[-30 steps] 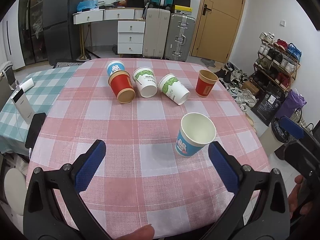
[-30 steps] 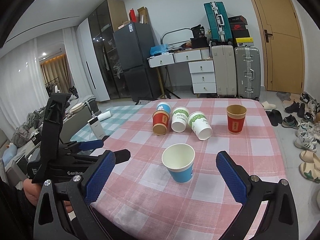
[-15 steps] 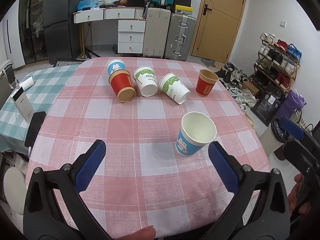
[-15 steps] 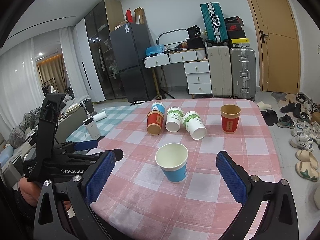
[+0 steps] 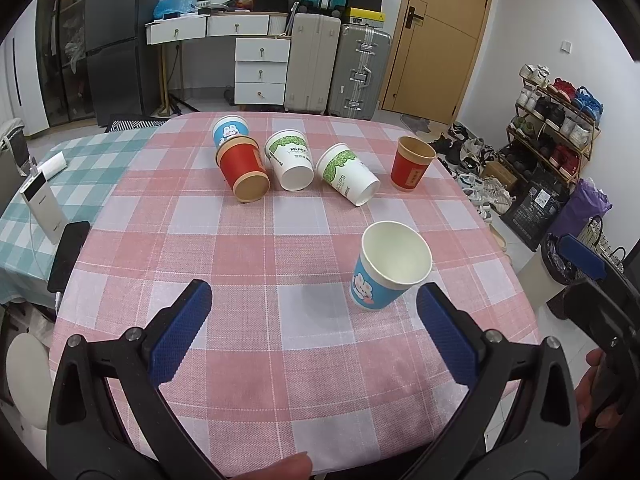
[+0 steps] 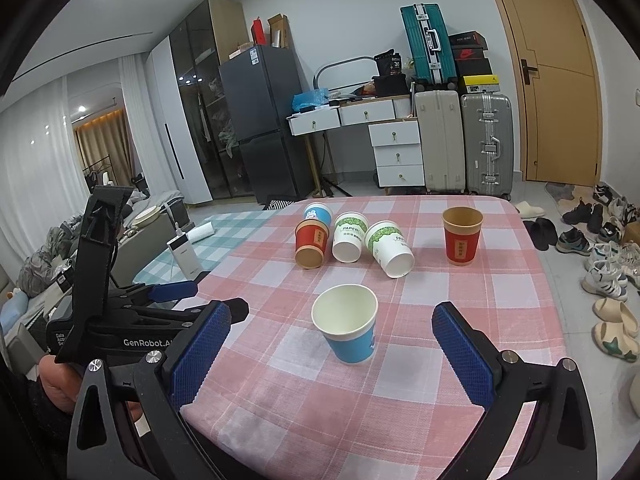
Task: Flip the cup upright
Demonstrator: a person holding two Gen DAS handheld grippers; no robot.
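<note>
A blue paper cup [image 5: 390, 268] [image 6: 349, 330] stands upright near the table's front. A red cup [image 5: 412, 164] [image 6: 461, 236] stands upright at the back right. On their sides at the back lie a red cup [image 5: 243, 174] [image 6: 310, 242], two white-and-green cups [image 5: 291, 160] [image 5: 347, 174] and a small blue cup [image 5: 228, 131]. My left gripper [image 5: 314, 334] is open and empty, short of the upright blue cup. My right gripper [image 6: 330, 350] is open and empty, with that cup just beyond its fingers.
The table has a pink checked cloth [image 5: 248, 248]. A teal checked table [image 5: 80, 168] with a white power bank [image 5: 42, 208] stands to the left. Suitcases [image 5: 340, 68] and a shoe rack [image 5: 556, 120] stand behind and to the right.
Both grippers stay open. The right wrist view has shifted slightly, the cups sitting a little further left and lower in it. The cups have not moved.
</note>
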